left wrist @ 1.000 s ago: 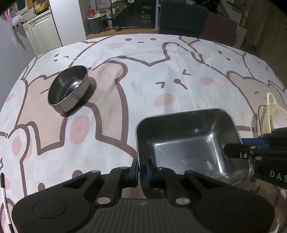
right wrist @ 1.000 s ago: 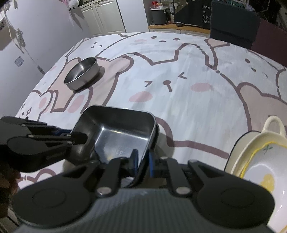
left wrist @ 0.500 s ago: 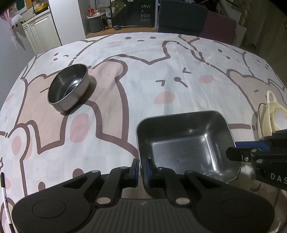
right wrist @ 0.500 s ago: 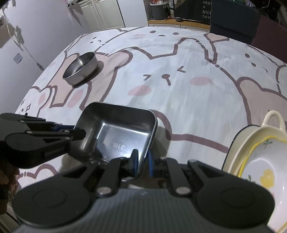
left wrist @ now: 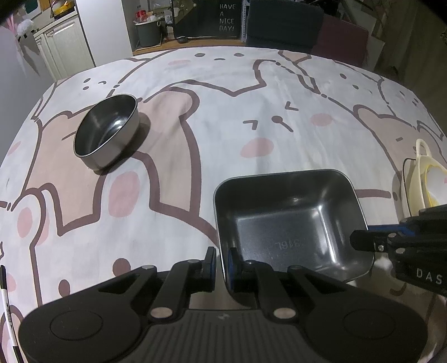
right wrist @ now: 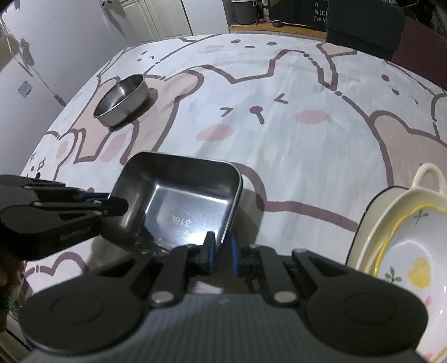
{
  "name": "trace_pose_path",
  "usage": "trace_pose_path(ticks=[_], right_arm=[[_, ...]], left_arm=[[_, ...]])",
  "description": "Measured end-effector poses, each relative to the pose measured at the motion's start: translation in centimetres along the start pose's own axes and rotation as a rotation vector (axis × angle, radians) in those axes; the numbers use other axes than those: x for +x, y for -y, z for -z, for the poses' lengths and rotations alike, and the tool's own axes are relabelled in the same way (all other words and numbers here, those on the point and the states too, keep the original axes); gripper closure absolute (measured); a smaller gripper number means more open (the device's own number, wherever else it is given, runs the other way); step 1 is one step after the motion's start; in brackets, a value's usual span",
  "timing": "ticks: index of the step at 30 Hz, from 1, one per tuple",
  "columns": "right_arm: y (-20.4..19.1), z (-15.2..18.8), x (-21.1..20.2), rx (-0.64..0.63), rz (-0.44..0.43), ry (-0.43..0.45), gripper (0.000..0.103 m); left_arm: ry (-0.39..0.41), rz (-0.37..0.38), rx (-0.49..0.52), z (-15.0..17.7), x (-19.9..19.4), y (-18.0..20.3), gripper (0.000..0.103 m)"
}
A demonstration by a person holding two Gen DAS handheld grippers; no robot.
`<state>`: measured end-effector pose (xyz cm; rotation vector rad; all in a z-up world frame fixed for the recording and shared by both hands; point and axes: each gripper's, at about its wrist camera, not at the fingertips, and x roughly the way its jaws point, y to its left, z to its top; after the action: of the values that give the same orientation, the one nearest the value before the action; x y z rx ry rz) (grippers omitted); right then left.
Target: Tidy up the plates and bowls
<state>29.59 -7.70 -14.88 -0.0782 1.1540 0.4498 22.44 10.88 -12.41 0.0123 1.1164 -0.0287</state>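
A square steel dish stamped "316L" is held above the table between both grippers. My left gripper is shut on its near left rim. My right gripper is shut on the opposite rim, and the dish shows tilted in the right wrist view. A round steel bowl stands on the cloth at the far left; it also shows in the right wrist view. Stacked cream ceramic plates with a handled dish sit at the right; their edge shows in the left wrist view.
The table wears a white cloth with pink bear drawings. Dark chairs stand at the far edge. White cabinets and a grey bin are beyond the table. The left wall is close by.
Both grippers have lifted the square dish a little and carried it slightly toward the near side. The round bowl and the plates have not moved.
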Motion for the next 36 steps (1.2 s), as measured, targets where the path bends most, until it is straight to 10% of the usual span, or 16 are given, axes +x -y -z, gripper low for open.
trace_pose_path(ticks=[29, 36], right_arm=[[0.6, 0.4, -0.2, 0.046, -0.03, -0.006, 0.086], [0.5, 0.5, -0.5, 0.04, -0.011, 0.012, 0.068]], left_arm=[[-0.018, 0.023, 0.004, 0.3, 0.0, -0.1, 0.092], [-0.006, 0.038, -0.018, 0.4, -1.0, -0.3, 0.059]])
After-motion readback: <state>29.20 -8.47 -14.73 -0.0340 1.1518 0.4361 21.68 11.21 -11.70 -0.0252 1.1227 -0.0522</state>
